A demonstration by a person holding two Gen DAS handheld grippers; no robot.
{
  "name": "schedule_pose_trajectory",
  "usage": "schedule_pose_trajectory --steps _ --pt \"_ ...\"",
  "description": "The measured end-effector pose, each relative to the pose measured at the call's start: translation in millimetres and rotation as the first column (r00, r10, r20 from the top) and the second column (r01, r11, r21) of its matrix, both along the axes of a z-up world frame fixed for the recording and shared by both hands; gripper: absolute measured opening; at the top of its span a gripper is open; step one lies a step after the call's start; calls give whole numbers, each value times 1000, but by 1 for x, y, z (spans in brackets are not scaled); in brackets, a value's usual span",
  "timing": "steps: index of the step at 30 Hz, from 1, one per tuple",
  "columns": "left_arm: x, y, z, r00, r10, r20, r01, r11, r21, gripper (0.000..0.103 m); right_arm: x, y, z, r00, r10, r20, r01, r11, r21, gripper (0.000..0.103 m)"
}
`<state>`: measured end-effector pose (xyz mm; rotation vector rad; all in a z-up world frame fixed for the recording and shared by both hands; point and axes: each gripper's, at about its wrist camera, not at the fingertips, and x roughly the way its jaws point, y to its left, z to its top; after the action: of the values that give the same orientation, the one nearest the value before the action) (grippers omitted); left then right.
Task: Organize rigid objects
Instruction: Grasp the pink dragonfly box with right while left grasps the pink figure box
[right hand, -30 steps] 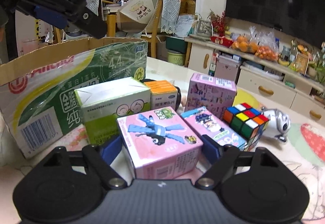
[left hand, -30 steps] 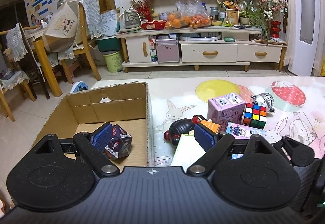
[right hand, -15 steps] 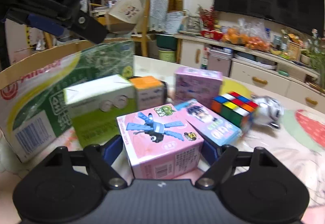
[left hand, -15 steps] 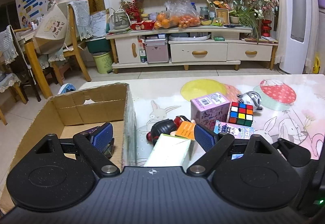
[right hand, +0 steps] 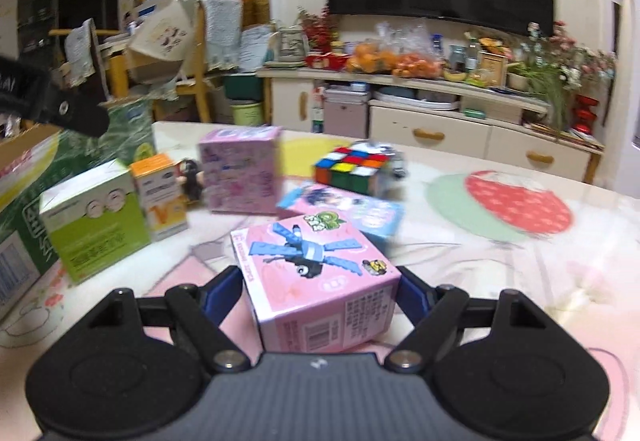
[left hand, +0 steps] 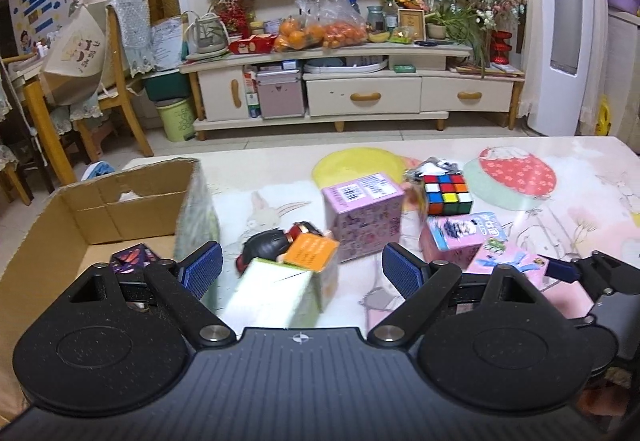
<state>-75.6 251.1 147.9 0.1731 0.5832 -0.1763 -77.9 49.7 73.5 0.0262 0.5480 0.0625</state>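
My right gripper (right hand: 320,291) is shut on a pink box with a blue dragonfly print (right hand: 316,273), held just above the table; the box also shows in the left wrist view (left hand: 506,261). My left gripper (left hand: 302,271) is open and empty, above a green-and-white box (left hand: 272,295). The open cardboard box (left hand: 132,197) sits at the left with a dark cube (left hand: 132,259) inside. On the table lie a purple-pink box (left hand: 362,213), a Rubik's cube (left hand: 446,193), a pink-blue box (left hand: 460,235), an orange box (left hand: 310,251) and a black figurine (left hand: 266,243).
A silver toy (left hand: 426,167) lies behind the Rubik's cube. The table (left hand: 560,217) has a printed cloth. Beyond its far edge stand a TV cabinet (left hand: 360,93) and chairs (left hand: 120,97).
The left gripper has moved right, from over the cardboard box to over the green-and-white box. The right gripper has lifted and turned the pink dragonfly box to the right.
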Motion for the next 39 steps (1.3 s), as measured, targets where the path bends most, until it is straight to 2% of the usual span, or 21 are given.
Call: schedule_pose_trajectory --steps 5,11,18,24,28,32,37,39 --pt "-1 -12 -8 999 -50 7 51 999 -19 103 -7 -36 2 991 -131 -5 131 991 15 81" --pt "7 -43 -27 986 -166 -10 166 985 -41 103 -10 -76 -2 971 -238 -25 239 971 33 81" --pt "32 -83 -62 960 -280 -19 280 958 53 103 -12 -98 -7 971 -234 -56 238 968 81 82" --pt "49 -97 -75 940 -340 -13 340 937 83 103 -7 -105 -8 976 -207 -61 213 969 126 84" --pt "62 -104 -81 923 -382 -39 384 922 56 103 -2 -106 -11 977 -202 -68 209 970 121 88" --pt "71 -113 -91 908 -408 -97 415 908 65 103 3 -108 -14 977 -202 -73 210 970 120 92" --pt "72 -118 -97 912 -399 -97 405 913 52 103 7 -109 -16 975 -210 -76 217 971 103 92" --pt "70 -119 -95 911 -402 -93 407 913 43 93 9 -108 -17 975 -212 -74 218 972 93 90"
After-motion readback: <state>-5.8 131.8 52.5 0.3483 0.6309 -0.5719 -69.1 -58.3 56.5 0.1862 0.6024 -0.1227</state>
